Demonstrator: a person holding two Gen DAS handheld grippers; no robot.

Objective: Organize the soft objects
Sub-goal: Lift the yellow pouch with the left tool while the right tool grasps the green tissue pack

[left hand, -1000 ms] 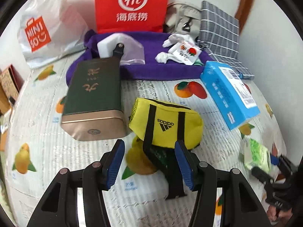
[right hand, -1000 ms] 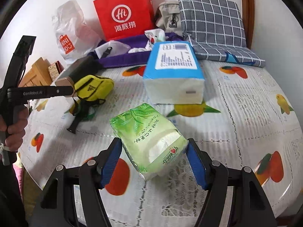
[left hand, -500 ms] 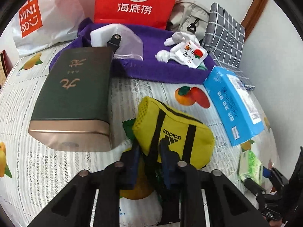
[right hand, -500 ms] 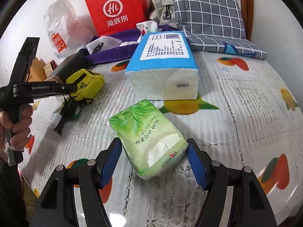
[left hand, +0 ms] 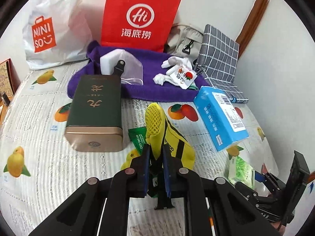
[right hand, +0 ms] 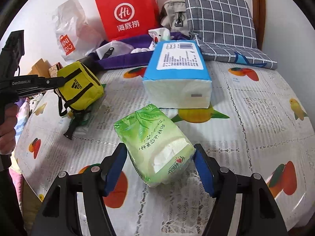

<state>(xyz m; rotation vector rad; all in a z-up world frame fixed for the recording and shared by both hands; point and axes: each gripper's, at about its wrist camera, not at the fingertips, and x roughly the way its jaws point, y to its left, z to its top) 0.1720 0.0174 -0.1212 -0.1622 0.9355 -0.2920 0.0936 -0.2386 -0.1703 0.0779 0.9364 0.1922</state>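
Note:
My left gripper (left hand: 155, 153) is shut on the yellow adidas pouch (left hand: 163, 133) and holds it tilted up off the fruit-print cloth; the right wrist view shows the pouch (right hand: 78, 86) lifted, its black strap hanging. My right gripper (right hand: 159, 157) is open, its blue pads on either side of a green tissue pack (right hand: 155, 143) that lies on the cloth. A blue tissue pack (right hand: 177, 76) lies behind it. A purple towel (left hand: 137, 86) at the back carries a white plush toy (left hand: 173, 68) and a clear bag (left hand: 122, 63).
A dark green tin box (left hand: 96, 110) lies left of the pouch. A green sachet (left hand: 137, 137) lies under the pouch. A red paper bag (left hand: 139, 17), a white Miniso bag (left hand: 49, 29), a beige bag (left hand: 185, 41) and a grey checked pillow (right hand: 220, 23) line the back wall.
My left gripper closed on the yellow pouch and lifted it, tilting it on end. My right gripper stayed open around the green tissue pack.

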